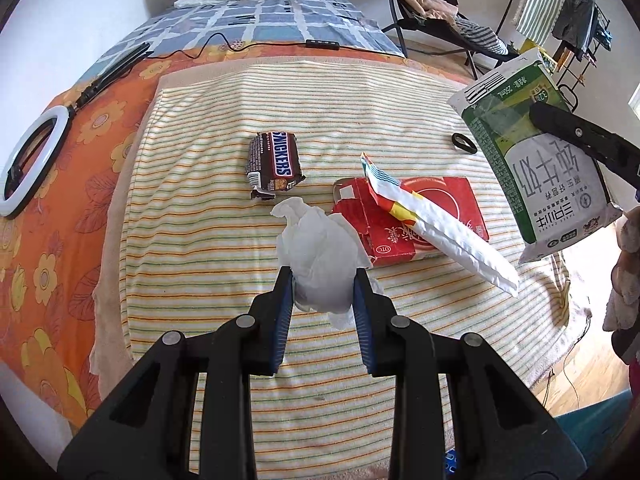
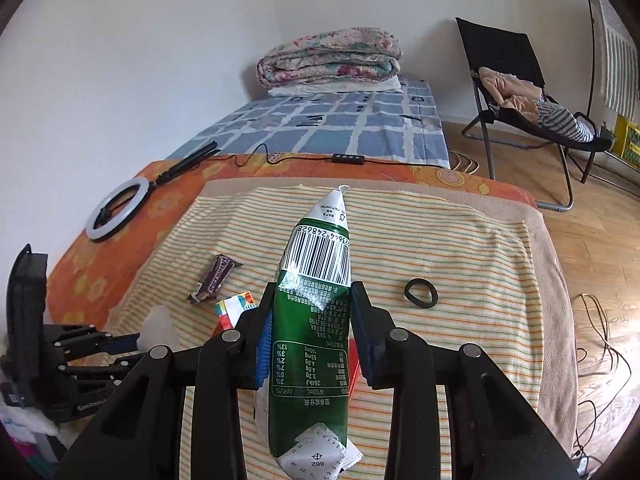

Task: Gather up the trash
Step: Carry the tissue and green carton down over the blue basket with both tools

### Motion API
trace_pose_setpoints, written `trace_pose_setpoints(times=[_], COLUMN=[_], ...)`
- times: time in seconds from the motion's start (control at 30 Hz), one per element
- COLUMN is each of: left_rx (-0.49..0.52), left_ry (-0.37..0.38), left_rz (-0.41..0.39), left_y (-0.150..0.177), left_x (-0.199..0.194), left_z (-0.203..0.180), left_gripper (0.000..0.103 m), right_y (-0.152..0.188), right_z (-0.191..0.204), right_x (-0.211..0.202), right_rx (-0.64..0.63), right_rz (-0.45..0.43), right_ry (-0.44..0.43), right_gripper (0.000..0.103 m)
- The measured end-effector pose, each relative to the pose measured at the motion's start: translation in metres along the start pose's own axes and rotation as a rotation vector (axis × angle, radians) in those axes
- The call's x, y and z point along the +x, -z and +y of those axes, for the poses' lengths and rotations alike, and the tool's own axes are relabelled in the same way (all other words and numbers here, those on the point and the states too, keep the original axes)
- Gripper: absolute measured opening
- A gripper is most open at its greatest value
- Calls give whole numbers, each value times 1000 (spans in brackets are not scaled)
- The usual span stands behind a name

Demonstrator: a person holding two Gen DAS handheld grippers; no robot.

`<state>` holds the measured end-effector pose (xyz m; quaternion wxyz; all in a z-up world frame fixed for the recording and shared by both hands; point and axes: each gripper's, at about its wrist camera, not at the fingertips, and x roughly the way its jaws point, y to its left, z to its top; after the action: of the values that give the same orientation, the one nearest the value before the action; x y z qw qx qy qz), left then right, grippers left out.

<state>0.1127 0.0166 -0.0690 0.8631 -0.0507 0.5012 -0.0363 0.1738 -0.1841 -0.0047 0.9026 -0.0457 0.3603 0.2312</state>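
My left gripper (image 1: 322, 280) is pinching a crumpled white tissue (image 1: 320, 252): the wad sits right between the blue pads, bulging above and below them, raised off the striped towel (image 1: 200, 240) that covers the bed. My right gripper (image 2: 312, 300) is clamped on a green and white milk pouch (image 2: 312, 320), pads pressing both of its flat sides; the pouch runs lengthwise through the jaws, barcode end poking out past the fingertips, printed bottom end hanging back toward the camera. From the left wrist view the same pouch (image 1: 540, 152) hangs in the air at the right, clear of the towel, with one black finger (image 1: 592, 140) across its face.

Still lying on the towel: a Snickers wrapper (image 1: 274, 164) beyond the tissue, a red medicine box (image 1: 412, 220) just right of it, and a white foil wrapper (image 1: 440, 228) resting across that box. A black hair tie (image 2: 421, 293) lies apart on the right. A ring light (image 2: 116, 208) lies on the orange floral sheet (image 2: 100, 264) at the left
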Motion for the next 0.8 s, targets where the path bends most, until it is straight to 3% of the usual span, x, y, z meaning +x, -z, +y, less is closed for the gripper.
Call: trace_pose_setpoints(times=[0.4, 0.8], left_rx=[72, 113], left_ry=[-19, -7], left_rz=[-64, -69], left_y=[39, 94], left_x=[-53, -81], left_z=[-27, -43], left_gripper=[28, 28], right_y=[34, 94], right_z=[37, 51], right_x=[-63, -102], right_rx=[-122, -103], right_rz=[-36, 12], right_ry=[-12, -74], right_gripper=[32, 32])
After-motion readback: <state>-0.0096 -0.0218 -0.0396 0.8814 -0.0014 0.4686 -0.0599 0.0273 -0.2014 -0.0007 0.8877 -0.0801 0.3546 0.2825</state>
